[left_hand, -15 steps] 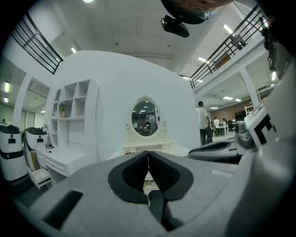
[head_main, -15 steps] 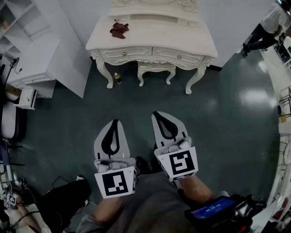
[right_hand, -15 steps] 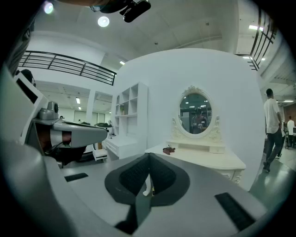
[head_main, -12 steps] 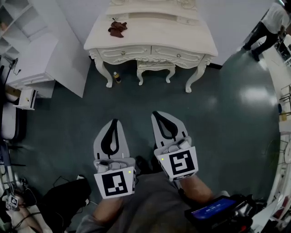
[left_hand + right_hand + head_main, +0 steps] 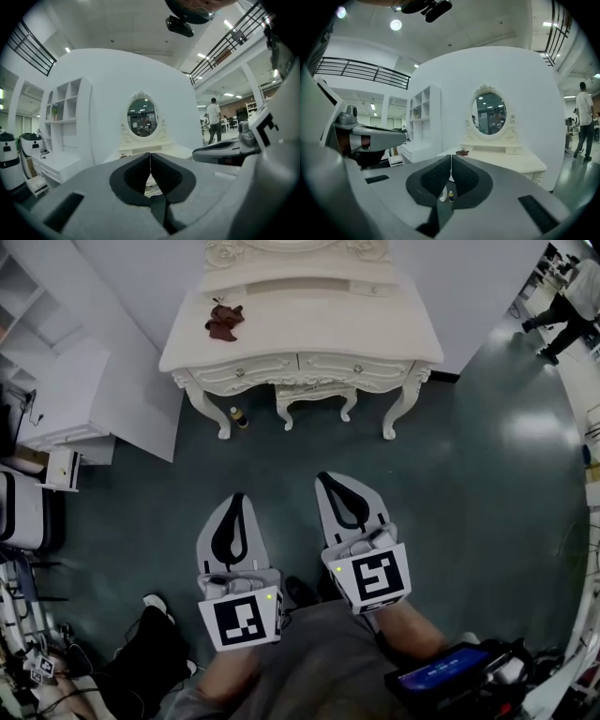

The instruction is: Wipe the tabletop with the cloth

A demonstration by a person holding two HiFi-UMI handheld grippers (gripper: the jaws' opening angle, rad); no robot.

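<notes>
The bench stands well ahead, apparently unwiped, with the cloth crumpled near its left rear corner. The left tool and right tool are each closed and empty, well apart from the bench. Approach, pickup and wiping all remain.

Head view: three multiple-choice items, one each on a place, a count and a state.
1. The crumpled dark reddish-brown cloth lies: A atop the cream carved dressing table; B in a drawer; C between jaws.
2. Small bottles on the dark green floor beside a table leg: A none; B one; C three.
3. Left gripper and right gripper: A both shut, empty; B both open; C left shut on cloth.
1A, it rests on the tabletop; 2B, one stands there; 3A, both gripper views show jaw tips meeting on nothing.
</notes>
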